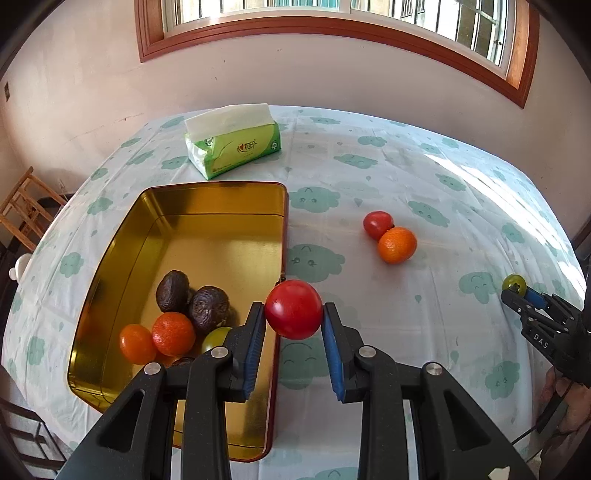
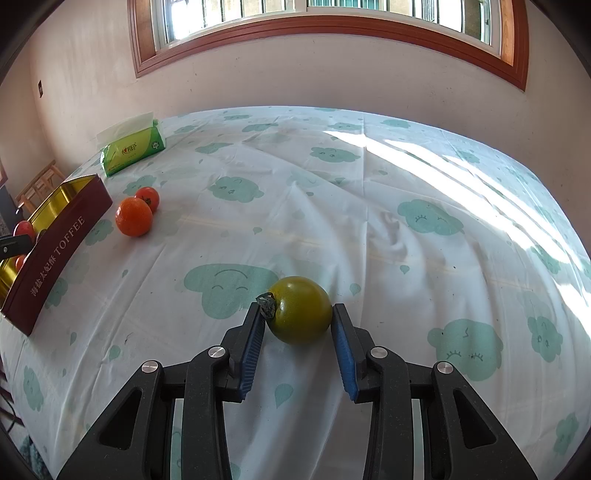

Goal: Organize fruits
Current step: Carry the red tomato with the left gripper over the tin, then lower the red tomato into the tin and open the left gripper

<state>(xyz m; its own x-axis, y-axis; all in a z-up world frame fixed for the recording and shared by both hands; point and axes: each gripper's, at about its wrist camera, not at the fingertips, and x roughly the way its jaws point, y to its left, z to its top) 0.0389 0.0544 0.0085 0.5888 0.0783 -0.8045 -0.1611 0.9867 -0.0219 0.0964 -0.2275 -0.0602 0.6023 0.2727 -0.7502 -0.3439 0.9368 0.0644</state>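
Before me, 1 green tissue pack [image 1: 233, 143] rests on a cloud-print tablecloth [image 2: 369, 229], beneath a wood-framed window [image 2: 325, 22]; wooden chair [image 1: 22, 210] at left.

The left hand-held gripper [image 1: 294, 314] has its blue pads clamped on a red tomato [image 1: 293, 309], while the right hand-held gripper [image 2: 298, 317] pinches a green tomato [image 2: 300, 309].

Glossy gold metal tin [image 1: 207, 206] — cotton-like tablecloth [image 1: 424, 177]
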